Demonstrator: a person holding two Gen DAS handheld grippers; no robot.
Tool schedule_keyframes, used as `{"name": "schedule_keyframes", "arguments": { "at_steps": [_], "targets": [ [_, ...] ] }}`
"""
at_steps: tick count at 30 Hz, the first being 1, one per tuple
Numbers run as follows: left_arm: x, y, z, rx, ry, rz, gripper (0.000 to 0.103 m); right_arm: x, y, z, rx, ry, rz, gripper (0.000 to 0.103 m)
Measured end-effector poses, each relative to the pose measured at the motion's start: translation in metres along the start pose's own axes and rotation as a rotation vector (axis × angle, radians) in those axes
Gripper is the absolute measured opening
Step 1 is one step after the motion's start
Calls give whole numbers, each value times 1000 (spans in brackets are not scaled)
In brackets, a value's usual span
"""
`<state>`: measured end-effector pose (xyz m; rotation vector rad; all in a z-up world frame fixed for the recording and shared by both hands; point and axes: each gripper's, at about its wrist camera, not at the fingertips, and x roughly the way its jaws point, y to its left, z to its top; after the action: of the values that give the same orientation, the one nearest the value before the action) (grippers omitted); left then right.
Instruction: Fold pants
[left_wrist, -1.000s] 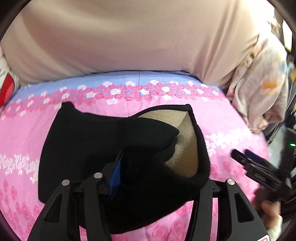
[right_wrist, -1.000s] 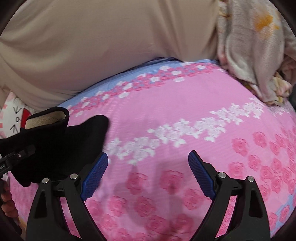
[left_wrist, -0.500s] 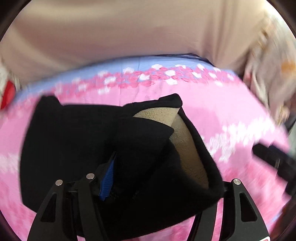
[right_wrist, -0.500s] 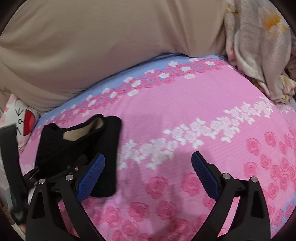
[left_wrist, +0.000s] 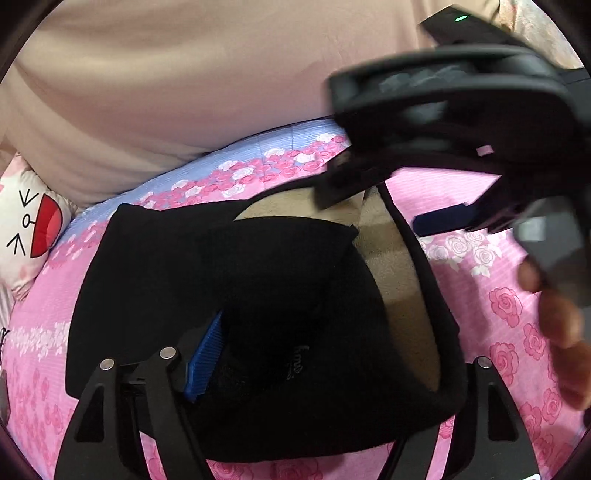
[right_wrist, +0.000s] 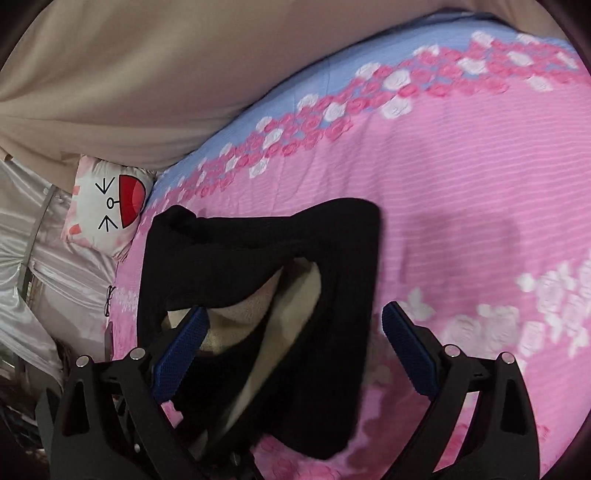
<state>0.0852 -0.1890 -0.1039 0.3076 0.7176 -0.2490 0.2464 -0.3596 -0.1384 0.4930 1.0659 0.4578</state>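
Both claws straddle the pants (left_wrist: 229, 280) on the bed (right_wrist: 461, 206): left claw (left_wrist: 328, 373) just opening, right claw (right_wrist: 291, 354) released

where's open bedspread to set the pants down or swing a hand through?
Free: the pink bedspread right of the black pants, up to its blue border. Crowded: the left, with the cat pillow at the bed edge, and over the pants, where the left gripper and right gripper meet.
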Motion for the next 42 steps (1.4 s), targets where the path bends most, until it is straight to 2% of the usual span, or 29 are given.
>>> {"name": "schedule_keyframes", "arguments": {
  "at_steps": [1,3,5,7,8,10,12,14,16,19,21,25,27,28,30,33,34,35,37,38,39,40,42],
  "targets": [
    [-1,-1,0,0,-3,4,70,4,3,1,-19,1,-18,79],
    [-7,-2,-1,9,-8,1,70,2,15,5,-76,-11,-61,54],
    [-24,-3,-4,27,-34,-73,76,-9,23,9,-114,-42,-79,41],
    [-47,-6,-10,53,-81,-122,84,-17,27,12,-149,-71,-92,36],
    [-56,-8,-12,64,-105,-146,88,-18,29,13,-176,-76,-114,36],
    [-76,-11,-19,83,-159,-197,88,-10,22,15,-184,-49,-151,41],
    [-85,-12,-22,106,-188,-195,88,-16,8,10,-128,-67,-178,75],
    [-86,-7,-21,115,-192,-177,88,-36,2,0,-96,-123,-155,75],
    [-81,11,-18,74,-167,-183,88,-55,-1,-10,-58,-157,-118,75],
    [-72,37,-17,-11,-112,-195,88,-60,-2,-13,-34,-141,-55,75],
    [-64,55,-16,-55,-85,-168,88,-51,-1,-11,-35,-121,-70,79],
    [-57,93,-17,-133,-71,-74,88,-17,15,-9,-87,-68,-68,77],
    [-57,116,-21,-164,-80,-16,88,1,26,-10,-146,-64,-145,52],
    [-56,127,-21,-181,-82,17,88,4,32,-11,-179,-74,-181,46],
    [-51,150,-23,-228,-84,84,88,-4,52,-10,-238,-110,-255,24],
    [-41,182,-19,-297,-72,158,88,-34,73,3,-280,-194,-233,19],
    [-36,191,-16,-315,-70,175,88,-43,83,6,-315,-239,-274,17],
    [-32,198,-15,-327,-67,188,88,-45,86,10,-329,-265,-301,9],
    [-20,205,-13,-341,-60,205,87,-41,86,14,-354,-297,-388,9],
    [-15,206,-13,-338,-51,209,87,-29,78,16,-349,-273,-454,10],
    [-9,205,-12,-324,-38,208,87,-18,70,16,-327,-232,-474,11],
    [-6,203,-12,-312,-24,215,87,-13,58,15,-279,-202,-450,11],
    [-2,202,-14,-300,-12,210,87,-10,39,13,-176,-154,-301,16]
  ]
}}
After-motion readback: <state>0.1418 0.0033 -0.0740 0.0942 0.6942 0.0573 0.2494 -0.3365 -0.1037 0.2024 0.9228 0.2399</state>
